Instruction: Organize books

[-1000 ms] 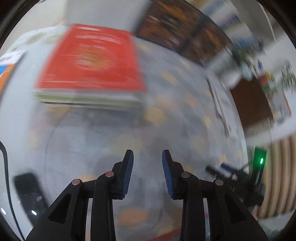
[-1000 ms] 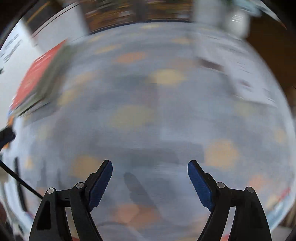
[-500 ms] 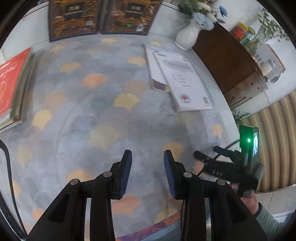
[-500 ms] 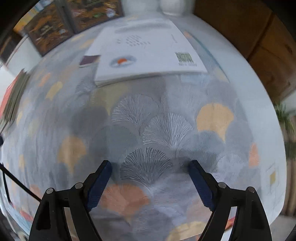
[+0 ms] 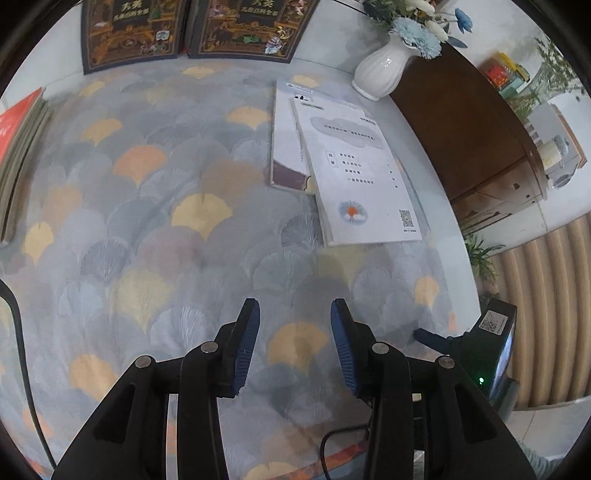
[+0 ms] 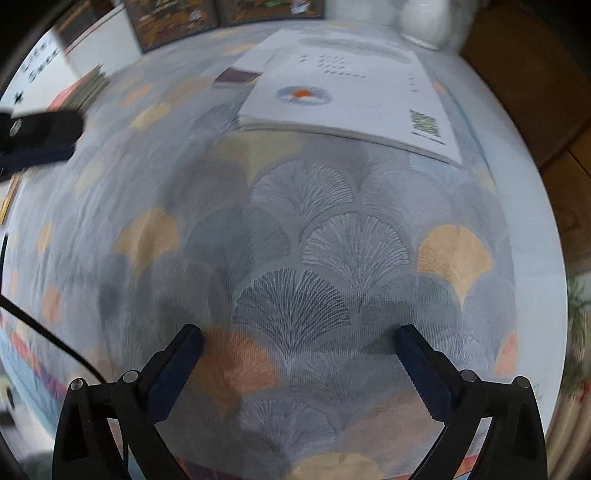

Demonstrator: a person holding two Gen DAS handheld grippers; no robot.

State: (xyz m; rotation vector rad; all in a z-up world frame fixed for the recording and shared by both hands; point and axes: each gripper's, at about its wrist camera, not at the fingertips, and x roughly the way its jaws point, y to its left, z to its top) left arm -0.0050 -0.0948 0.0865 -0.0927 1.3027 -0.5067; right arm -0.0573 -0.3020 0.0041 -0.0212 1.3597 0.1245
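Observation:
Two white books lie overlapped on the patterned cloth: the top white book [image 5: 360,173] [image 6: 351,96] with an orange dot and a QR code, and under it a second white book [image 5: 286,147] [image 6: 240,74] with a maroon corner. A stack with a red cover [image 5: 14,147] [image 6: 79,90] lies at the left edge. My left gripper [image 5: 293,347] hovers over bare cloth short of the white books, jaws opening, nothing between them. My right gripper [image 6: 299,363] hangs over the cloth below the top white book, jaws spreading wide and empty.
Two dark ornate books [image 5: 184,29] stand against the wall at the back. A white vase [image 5: 384,70] with blue flowers stands by a brown cabinet [image 5: 472,136]. The fan-patterned cloth [image 5: 155,229] covers the table. The other gripper's body [image 5: 491,350] shows at lower right.
Both views swung right from the red-topped stack to the two white books. The right jaws spread much wider and the left jaws widened a little.

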